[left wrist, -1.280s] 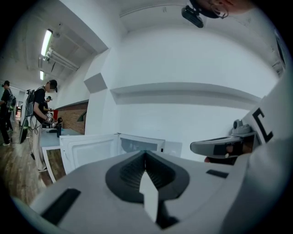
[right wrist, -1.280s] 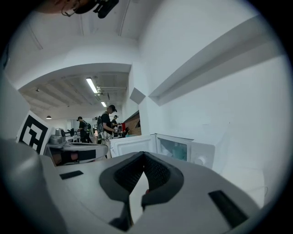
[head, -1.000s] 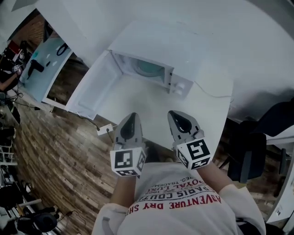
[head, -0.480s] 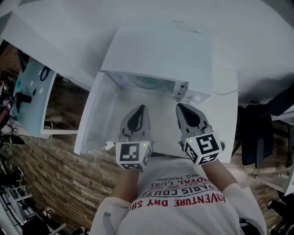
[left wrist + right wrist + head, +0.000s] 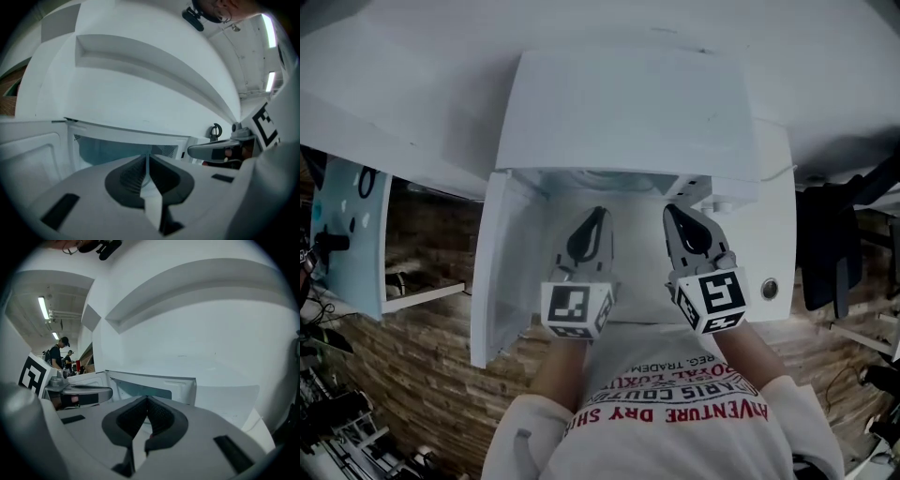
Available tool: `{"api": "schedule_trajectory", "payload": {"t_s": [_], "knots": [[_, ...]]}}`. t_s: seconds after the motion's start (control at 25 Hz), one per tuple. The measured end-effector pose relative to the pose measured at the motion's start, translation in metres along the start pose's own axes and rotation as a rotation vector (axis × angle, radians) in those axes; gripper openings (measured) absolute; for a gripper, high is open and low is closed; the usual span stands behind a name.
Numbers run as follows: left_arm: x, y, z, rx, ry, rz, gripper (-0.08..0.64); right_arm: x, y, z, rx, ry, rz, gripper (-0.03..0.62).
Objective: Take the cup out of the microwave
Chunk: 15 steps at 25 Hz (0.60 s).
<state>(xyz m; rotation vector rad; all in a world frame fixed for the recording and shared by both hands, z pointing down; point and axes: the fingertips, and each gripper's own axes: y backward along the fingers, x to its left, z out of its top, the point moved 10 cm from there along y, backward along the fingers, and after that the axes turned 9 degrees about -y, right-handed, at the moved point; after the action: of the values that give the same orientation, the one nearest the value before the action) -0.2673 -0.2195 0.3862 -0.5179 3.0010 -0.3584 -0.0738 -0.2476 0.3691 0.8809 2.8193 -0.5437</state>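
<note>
A white microwave [image 5: 628,103] stands on a white table [image 5: 776,234], its door [image 5: 502,272] swung open to the left. Its top hides most of the cavity in the head view. The left gripper view looks into the bluish cavity [image 5: 110,147], and I make out no cup there. My left gripper [image 5: 600,212] is shut and empty, its tip at the mouth of the opening. My right gripper [image 5: 669,210] sits beside it, also shut and empty, near the control panel [image 5: 722,199]. Each gripper view shows the other gripper alongside: the right gripper [image 5: 220,150] and the left gripper [image 5: 79,392].
A small round fitting [image 5: 769,289] sits in the table right of my right gripper. A dark chair [image 5: 830,244] stands at the right. A light blue panel [image 5: 352,234] is at the left above the wooden floor. People stand far off in the right gripper view.
Both grippers have moved forward, from the table's near edge up to the microwave's opening, staying shut. The head view has shifted so the microwave's top now covers the cavity.
</note>
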Motion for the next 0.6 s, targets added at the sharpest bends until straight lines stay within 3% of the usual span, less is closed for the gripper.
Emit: {"api": "schedule_trajectory", "payload": {"t_s": [0.16,0.32,0.6], "knots": [[0.011,-0.02,-0.019,0.007,0.052,-0.011,0.022,-0.002,-0.015,-0.006,0.007,0.002,-0.016,0.012],[0.021,-0.041,-0.039,0.014,0.056,-0.035,0.176,-0.003,-0.028,-0.017,0.038,-0.003,-0.026,0.012],[0.035,-0.085,-0.067,0.109,-0.011,-0.078,0.329,-0.009,-0.04,-0.031,0.081,-0.018,-0.055,0.011]]}}
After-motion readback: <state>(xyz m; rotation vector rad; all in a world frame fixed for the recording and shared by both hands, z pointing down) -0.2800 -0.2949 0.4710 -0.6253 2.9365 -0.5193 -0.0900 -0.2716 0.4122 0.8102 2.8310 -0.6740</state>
